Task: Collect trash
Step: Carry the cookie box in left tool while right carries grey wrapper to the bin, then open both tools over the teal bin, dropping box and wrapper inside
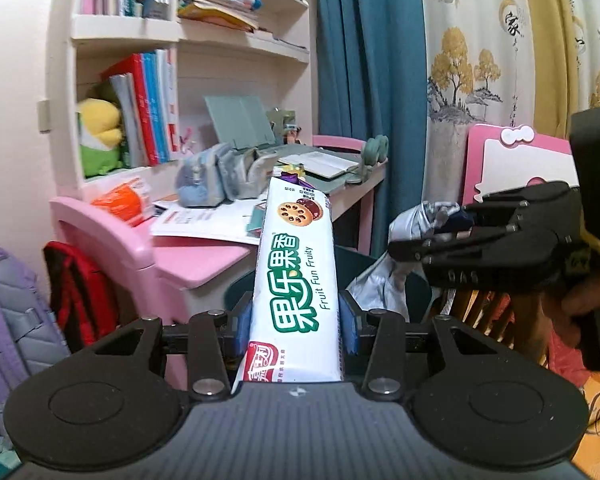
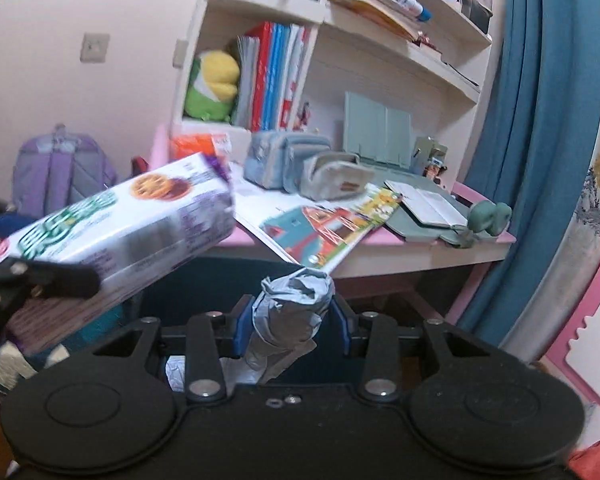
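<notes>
My left gripper (image 1: 296,322) is shut on a long white biscuit pack (image 1: 296,272) with green lettering, which sticks up and forward between the blue pads. The same pack (image 2: 124,224) appears blurred at the left of the right wrist view, with the left gripper's finger (image 2: 40,276) under it. My right gripper (image 2: 290,322) is shut on a crumpled grey wrapper (image 2: 290,308). From the left wrist view the right gripper (image 1: 424,240) comes in from the right, the grey wrapper (image 1: 416,224) bunched at its tips.
A pink desk (image 1: 204,260) ahead carries papers, pencil cases (image 2: 292,164), an orange packet (image 1: 124,202), an open notebook (image 2: 428,204) and a colourful booklet (image 2: 332,228). Bookshelves (image 1: 180,32) rise behind it. Blue curtain (image 1: 364,80) at right. Backpacks (image 1: 4,320) at left. A dark chair (image 2: 228,284) stands below.
</notes>
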`<state>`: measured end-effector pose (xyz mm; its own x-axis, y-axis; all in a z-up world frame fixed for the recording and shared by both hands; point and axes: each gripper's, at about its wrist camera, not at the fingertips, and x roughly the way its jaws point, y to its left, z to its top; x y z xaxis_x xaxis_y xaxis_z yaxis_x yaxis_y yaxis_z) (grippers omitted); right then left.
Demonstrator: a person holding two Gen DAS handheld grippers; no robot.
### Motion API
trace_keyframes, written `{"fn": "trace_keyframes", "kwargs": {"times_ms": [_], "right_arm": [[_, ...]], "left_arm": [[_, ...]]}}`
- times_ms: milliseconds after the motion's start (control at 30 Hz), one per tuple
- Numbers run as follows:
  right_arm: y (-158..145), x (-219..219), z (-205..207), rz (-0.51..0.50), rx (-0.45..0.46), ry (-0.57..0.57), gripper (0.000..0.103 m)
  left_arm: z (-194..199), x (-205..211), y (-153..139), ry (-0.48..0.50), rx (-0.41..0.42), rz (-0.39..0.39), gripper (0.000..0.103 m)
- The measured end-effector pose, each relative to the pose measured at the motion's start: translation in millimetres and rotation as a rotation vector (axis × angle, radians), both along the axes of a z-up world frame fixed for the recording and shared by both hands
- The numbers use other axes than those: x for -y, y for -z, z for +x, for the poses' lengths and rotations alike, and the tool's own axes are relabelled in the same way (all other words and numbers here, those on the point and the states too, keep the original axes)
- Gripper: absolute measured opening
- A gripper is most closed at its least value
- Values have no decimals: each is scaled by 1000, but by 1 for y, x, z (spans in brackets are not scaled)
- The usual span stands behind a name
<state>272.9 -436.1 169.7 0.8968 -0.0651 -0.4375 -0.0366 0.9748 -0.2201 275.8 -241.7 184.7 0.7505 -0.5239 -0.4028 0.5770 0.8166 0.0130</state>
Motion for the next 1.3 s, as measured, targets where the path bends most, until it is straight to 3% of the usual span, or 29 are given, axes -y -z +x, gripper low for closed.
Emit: {"fn": "trace_keyframes", "kwargs": {"times_ms": [133,367,767,1067,1200,1300], "right_arm": [[14,6,17,-40,-63,-11,38],[35,8,46,-87,-197,-47,38],[61,2,71,-135,-403,-103,42],[66,1,67,-184,-424,-111,51],[65,5,64,-173,-420,-103,52],[62,7,60,-162,-414,-98,53]], "left_arm": [[25,28,5,-1,-17,8,42],[69,66,30,2,-134,45,42],[113,96,72,2,-268,146,42],[120,102,87,-8,-315,187,43],[117,100,85,-19,-302,181,56],[114,96,81,-23,-288,168,58]]}}
